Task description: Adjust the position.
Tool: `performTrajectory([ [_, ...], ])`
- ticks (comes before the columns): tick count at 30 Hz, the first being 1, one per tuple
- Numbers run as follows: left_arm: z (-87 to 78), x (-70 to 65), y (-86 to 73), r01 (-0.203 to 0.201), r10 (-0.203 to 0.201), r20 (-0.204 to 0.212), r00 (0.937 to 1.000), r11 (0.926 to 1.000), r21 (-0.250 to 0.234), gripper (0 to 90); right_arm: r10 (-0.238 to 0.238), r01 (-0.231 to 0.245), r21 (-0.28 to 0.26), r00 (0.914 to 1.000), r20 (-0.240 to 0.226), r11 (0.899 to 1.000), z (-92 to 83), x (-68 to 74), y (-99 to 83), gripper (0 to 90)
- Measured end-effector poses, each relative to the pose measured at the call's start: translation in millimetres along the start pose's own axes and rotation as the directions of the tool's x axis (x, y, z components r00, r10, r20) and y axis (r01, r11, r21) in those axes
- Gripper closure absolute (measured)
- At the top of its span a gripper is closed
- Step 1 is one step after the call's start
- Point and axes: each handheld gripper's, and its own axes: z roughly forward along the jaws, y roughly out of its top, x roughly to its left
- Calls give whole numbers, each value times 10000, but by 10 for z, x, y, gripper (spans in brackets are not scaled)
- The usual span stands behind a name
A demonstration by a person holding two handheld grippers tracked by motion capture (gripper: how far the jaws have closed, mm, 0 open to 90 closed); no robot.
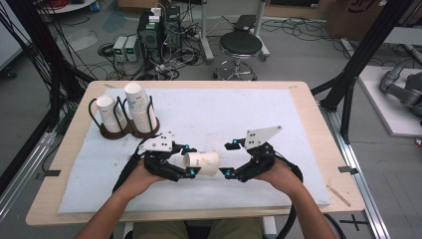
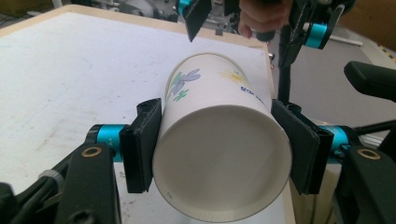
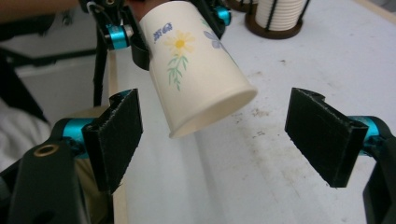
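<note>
The left gripper (image 1: 191,160) has its black jaws pressed on the sides of a white paper cup printed with flowers (image 1: 201,163), which it holds on its side just above the white mat (image 1: 224,114) near the table's front edge. The right gripper (image 1: 229,159), just right of the cup, stands wide open with nothing between its pads. The cup looks light, thin-walled and easily crushed; the stiffer rolled rim or base seems the safest hold. Far left, two dark wire racks (image 1: 122,130) hold stacked cups.
</note>
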Motion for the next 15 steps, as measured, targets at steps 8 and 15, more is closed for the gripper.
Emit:
performTrajectory([
  [8,-29,-6,-76,236,-242,-64,9997,9965,-805,362,705,-686,-948,9974,159,9931,31,27,-288,197],
  [15,-27,-34,-126,232,-239,-51,9997,9944,-1031,362,896,-873,-1291,9959,124,9878,77,39,-415,197],
])
